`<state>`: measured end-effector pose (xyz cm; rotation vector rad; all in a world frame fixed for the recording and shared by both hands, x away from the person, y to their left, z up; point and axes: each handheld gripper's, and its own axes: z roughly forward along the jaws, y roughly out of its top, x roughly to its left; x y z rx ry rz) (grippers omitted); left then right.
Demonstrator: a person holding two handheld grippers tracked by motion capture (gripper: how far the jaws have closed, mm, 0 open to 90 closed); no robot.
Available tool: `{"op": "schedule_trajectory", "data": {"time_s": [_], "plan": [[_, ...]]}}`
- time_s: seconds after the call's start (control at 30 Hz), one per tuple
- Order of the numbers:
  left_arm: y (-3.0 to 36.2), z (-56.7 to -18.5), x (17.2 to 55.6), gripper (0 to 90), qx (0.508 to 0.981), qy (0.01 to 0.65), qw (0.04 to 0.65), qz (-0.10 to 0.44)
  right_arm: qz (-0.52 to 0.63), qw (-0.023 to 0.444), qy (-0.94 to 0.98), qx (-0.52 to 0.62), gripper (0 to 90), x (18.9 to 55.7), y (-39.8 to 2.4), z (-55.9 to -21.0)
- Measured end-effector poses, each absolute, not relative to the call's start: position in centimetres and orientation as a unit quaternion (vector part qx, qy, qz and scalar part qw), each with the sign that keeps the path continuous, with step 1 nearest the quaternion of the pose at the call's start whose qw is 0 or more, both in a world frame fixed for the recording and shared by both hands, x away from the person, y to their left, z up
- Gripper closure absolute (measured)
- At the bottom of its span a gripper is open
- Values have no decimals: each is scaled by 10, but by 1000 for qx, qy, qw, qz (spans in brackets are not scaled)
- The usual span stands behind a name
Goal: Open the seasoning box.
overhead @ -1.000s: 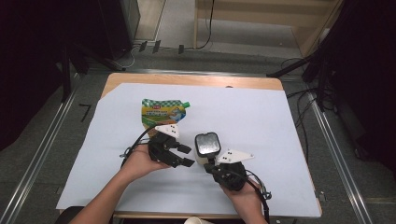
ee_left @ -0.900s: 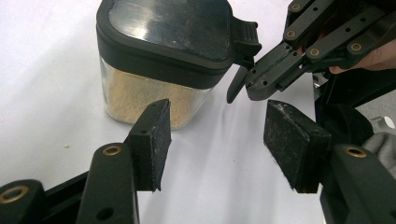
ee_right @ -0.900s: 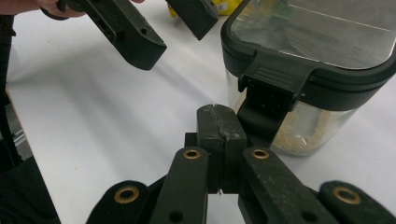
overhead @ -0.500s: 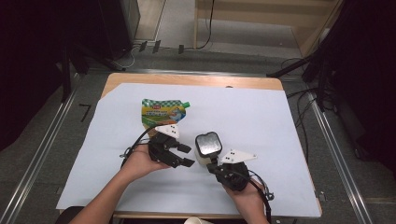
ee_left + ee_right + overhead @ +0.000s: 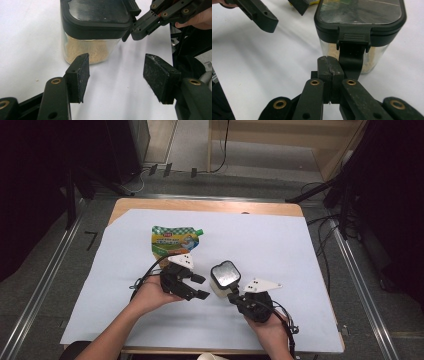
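The container [image 5: 225, 278] stands upright on the white sheet [image 5: 280, 245], long axis vertical, dark lid facing up, with a layer of tan grains in its clear lower part. In the right gripper view its hanging latch tab [image 5: 352, 56] faces the right gripper [image 5: 330, 67], whose fingers are pressed flat together with nothing between them — their tips sit low against the tab at the container's near wall; whether they touch it cannot be told.

In the left gripper view, the left gripper [image 5: 116, 75] has its pads well apart, having just been widening, and only bare sheet lies between them. The container stands just beyond the left pad's tip, off to that side of the gap and not between the pads.

In the high view the container sits between the two grippers, near the right one's fingertips. A green pouch [image 5: 175, 240] lies flat on the sheet beyond the left gripper, its spout corner pointing away toward the sheet's right side.
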<state>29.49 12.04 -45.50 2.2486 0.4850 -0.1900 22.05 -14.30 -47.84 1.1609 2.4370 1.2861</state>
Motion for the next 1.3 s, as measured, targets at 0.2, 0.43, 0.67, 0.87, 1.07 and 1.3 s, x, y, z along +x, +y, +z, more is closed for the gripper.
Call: {"op": "schedule_trajectory", "data": {"time_s": [0.2, 0.43, 0.67, 0.87, 1.07, 1.3], "plan": [[119, -455, 295, 381, 891, 193, 403, -75, 429, 78, 807, 398, 900, 223, -150, -479], [116, -455, 296, 374, 892, 193, 401, -73, 427, 84, 802, 410, 900, 226, -157, -480], [114, -455, 295, 366, 893, 196, 400, -68, 424, 89, 796, 423, 900, 229, -164, -482], [109, -456, 294, 338, 894, 191, 400, -63, 421, 92, 790, 435, 900, 234, -174, -482], [105, -455, 293, 311, 893, 191, 404, -60, 417, 94, 787, 445, 900, 241, -184, -481], [98, -456, 296, 274, 890, 200, 405, -64, 412, 96, 786, 451, 900, 252, -193, -481]]}}
